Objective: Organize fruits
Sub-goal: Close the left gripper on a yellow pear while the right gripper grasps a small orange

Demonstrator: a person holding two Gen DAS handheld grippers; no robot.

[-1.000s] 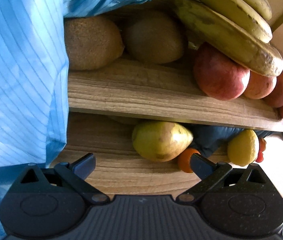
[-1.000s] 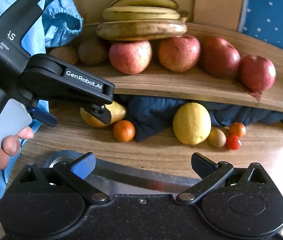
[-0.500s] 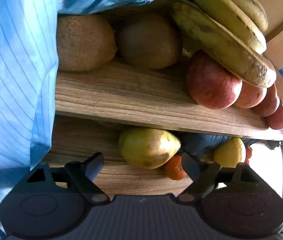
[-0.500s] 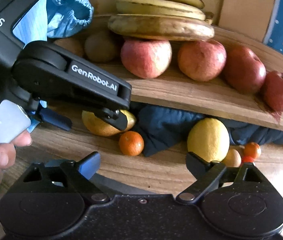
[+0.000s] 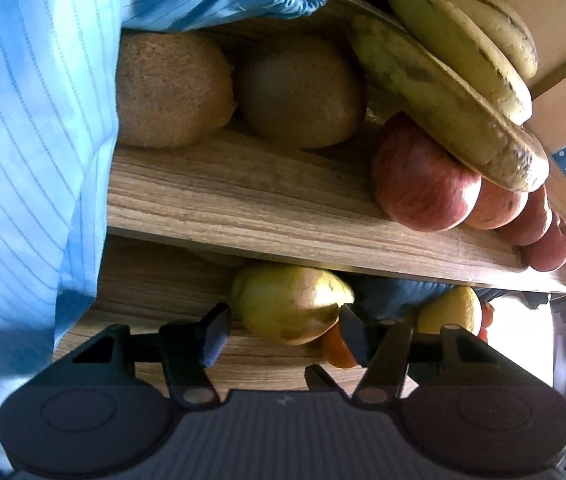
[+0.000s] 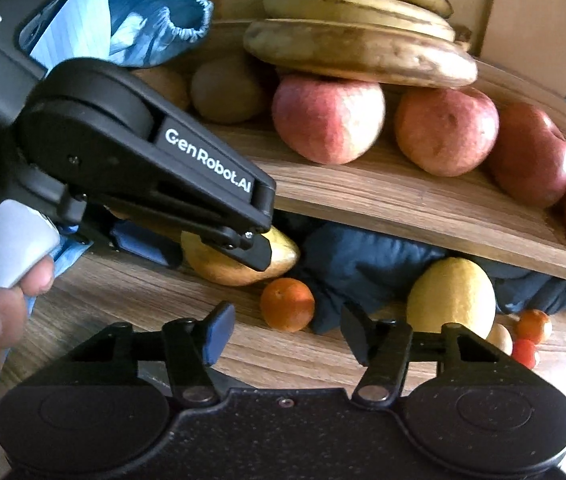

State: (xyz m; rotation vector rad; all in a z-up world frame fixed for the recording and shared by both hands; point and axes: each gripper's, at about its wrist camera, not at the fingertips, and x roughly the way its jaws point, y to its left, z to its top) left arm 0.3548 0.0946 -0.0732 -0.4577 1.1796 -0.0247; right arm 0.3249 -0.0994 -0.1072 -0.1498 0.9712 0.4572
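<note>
Pear [image 5: 289, 304] is bracketed by the closing left gripper [image 5: 283, 332]; right gripper [image 6: 287, 332], closing empty, at six o'clock; pear could be squeezed out sideways

1. Bananas [image 6: 359, 48]: three, stacked on the upper shelf.
2. Apples [image 6: 329, 120]: four, in a row under the bananas.
3. Kiwis [image 5: 299, 96]: two, at the shelf's left end.
4. Pear [image 5: 289, 304]: one, lower level.
5. Lemon [image 6: 451, 294]: one.
6. Small orange citrus [image 6: 287, 304]: two, well apart.
7. Small red fruit [image 6: 525, 354]: one.
8. Small tan round fruit [image 6: 499, 338]: one, kind unclear.
9. Grippers: two, the left gripper [image 5: 283, 334] and the right gripper [image 6: 283, 334].
</note>
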